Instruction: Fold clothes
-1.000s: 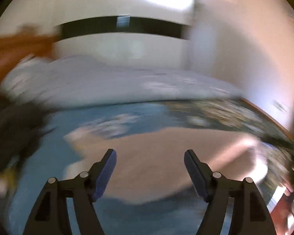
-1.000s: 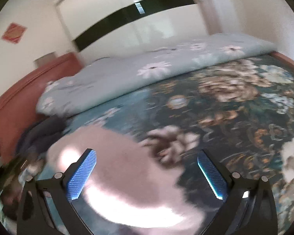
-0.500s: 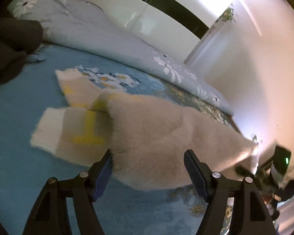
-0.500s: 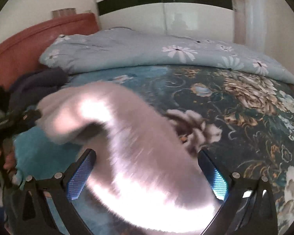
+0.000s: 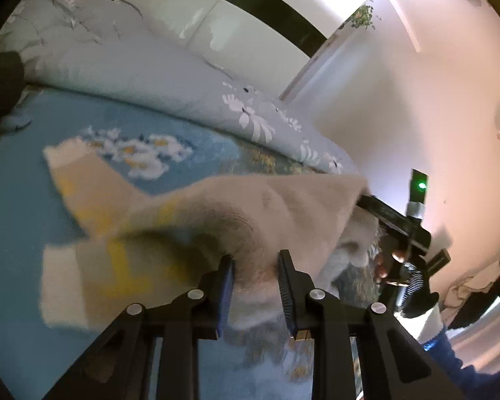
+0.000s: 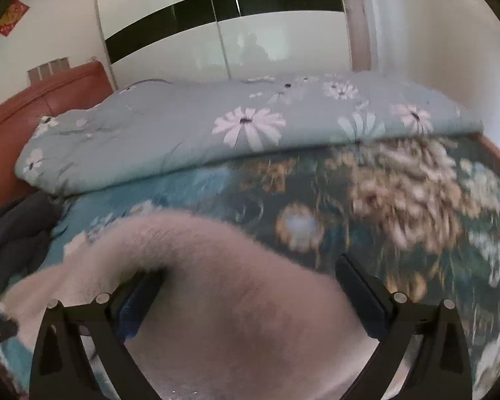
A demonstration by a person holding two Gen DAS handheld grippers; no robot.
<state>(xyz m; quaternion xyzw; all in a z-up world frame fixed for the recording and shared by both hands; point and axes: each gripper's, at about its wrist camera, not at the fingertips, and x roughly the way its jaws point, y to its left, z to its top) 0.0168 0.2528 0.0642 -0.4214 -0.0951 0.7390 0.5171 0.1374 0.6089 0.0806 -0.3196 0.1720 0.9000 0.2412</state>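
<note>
A fuzzy beige sweater [image 5: 266,206] with yellow-striped sleeves [image 5: 83,286] lies partly on the blue floral bedspread [image 5: 16,200], its right end lifted. My left gripper [image 5: 255,276] has a thick fold of the sweater's near edge between its pads and its jaws are closing on it. In the right wrist view the sweater [image 6: 200,250] bulges up between and over the fingers of my right gripper [image 6: 250,286], whose jaws stand wide apart. In the left wrist view the sweater's raised corner drapes over the right gripper's black body [image 5: 396,223], hiding its fingertips.
A folded grey quilt with daisies [image 6: 216,133] runs along the far side of the bed. Dark clothes [image 6: 13,233] are heaped at the left by the red headboard [image 6: 33,106]. A white wardrobe [image 6: 233,33] stands behind. A person's hand [image 5: 413,286] holds the right gripper.
The left jaws have narrowed from wide apart onto the sweater's near edge. The sweater's right end has risen and come leftward with the right gripper, which swung across the bed.
</note>
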